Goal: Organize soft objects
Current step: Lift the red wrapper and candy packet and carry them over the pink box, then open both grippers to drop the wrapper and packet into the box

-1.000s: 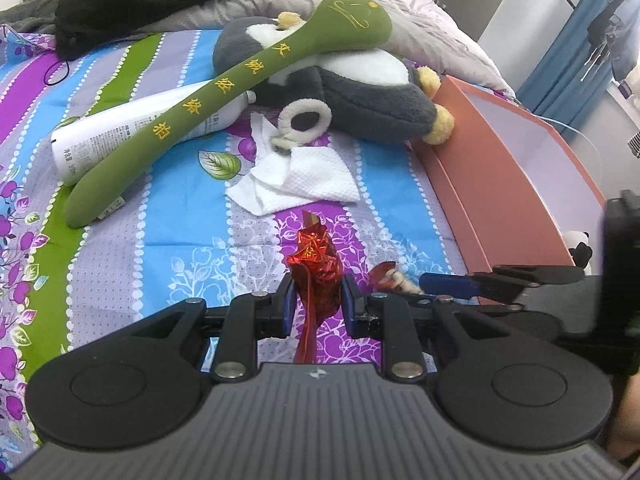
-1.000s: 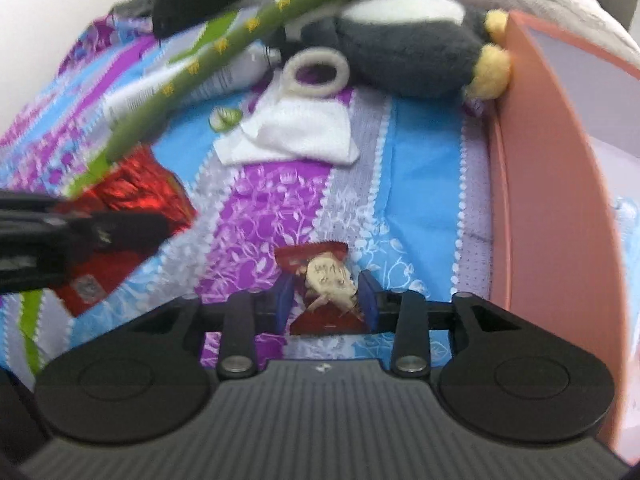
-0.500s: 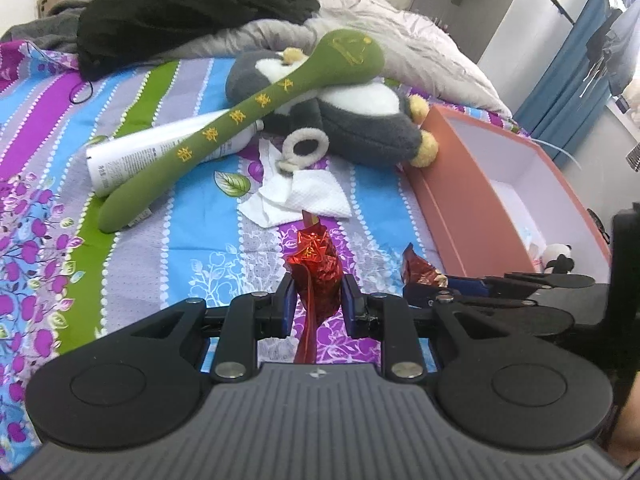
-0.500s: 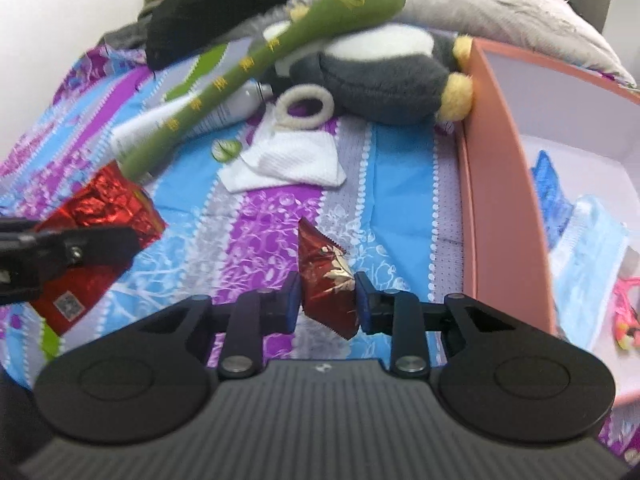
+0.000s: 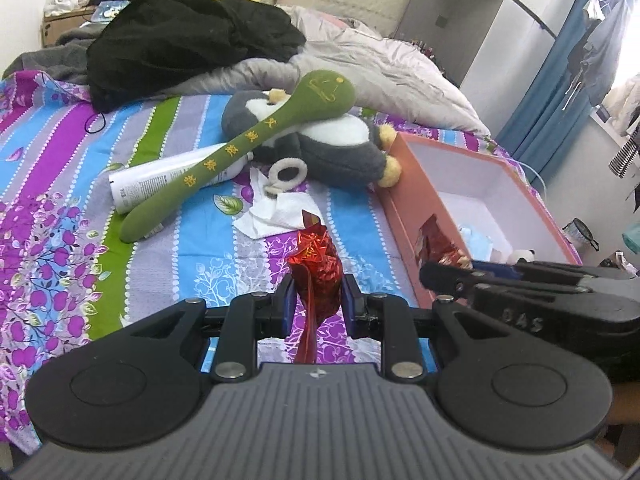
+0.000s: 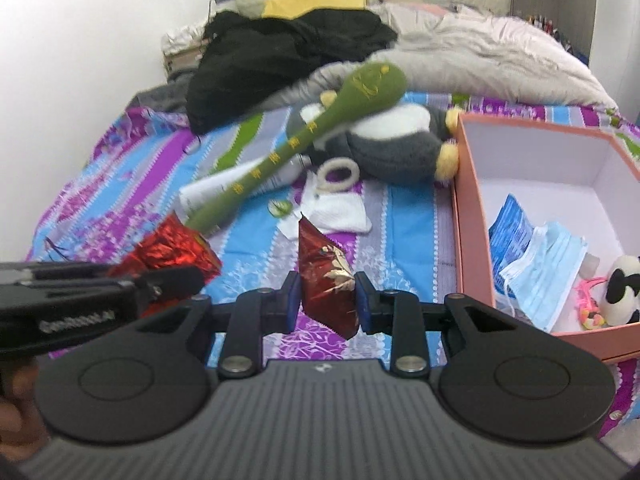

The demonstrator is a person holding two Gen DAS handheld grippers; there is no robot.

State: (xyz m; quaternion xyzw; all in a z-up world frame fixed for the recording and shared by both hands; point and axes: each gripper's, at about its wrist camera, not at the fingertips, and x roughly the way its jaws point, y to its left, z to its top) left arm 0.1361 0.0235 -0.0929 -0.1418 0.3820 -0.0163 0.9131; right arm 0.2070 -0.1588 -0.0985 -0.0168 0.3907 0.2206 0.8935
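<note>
**Two red foil packets held above the striped bed**

Here, nearest the lenses, each gripper was pinched on a packet. The left gripper (image 5: pixel 317 307) had its jaws drawn close on a crinkled red foil packet (image 5: pixel 316 270), shiny and creased, with its upper end standing above the blue pads and a thin red strip trailing below them. The right gripper (image 6: pixel 325 301) had narrowed its jaws within the last moment and clamped a darker red snack packet (image 6: pixel 326 276), glossy, printed with a pale picture, and tilted so that one pointed corner rose to the upper left. Both packets were clear of the striped bedsheet (image 5: pixel 60 208), which showed beneath them.

Just to the right stood an open salmon-coloured box (image 6: pixel 470 216) with a white inside. It held a light blue face mask (image 6: pixel 548 268), a blue sachet (image 6: pixel 510 224), a small panda toy (image 6: pixel 624 284) and something pink that was too small to make out.

Farther on, a white cloth (image 5: pixel 280 216) lay crumpled on the sheet, with a cream ring (image 5: pixel 286 170) at its far edge. Behind it a grey and white plush penguin (image 5: pixel 320 144) with yellow feet lay on its back beside the box's far corner. A long green plush mallet (image 5: pixel 248 144) with yellow characters lay across the penguin and over a white bottle (image 5: pixel 168 178) lying on its side.

Farthest back were a heap of black clothing (image 5: pixel 188 40) and a rumpled pale quilt (image 5: pixel 380 68).
</note>
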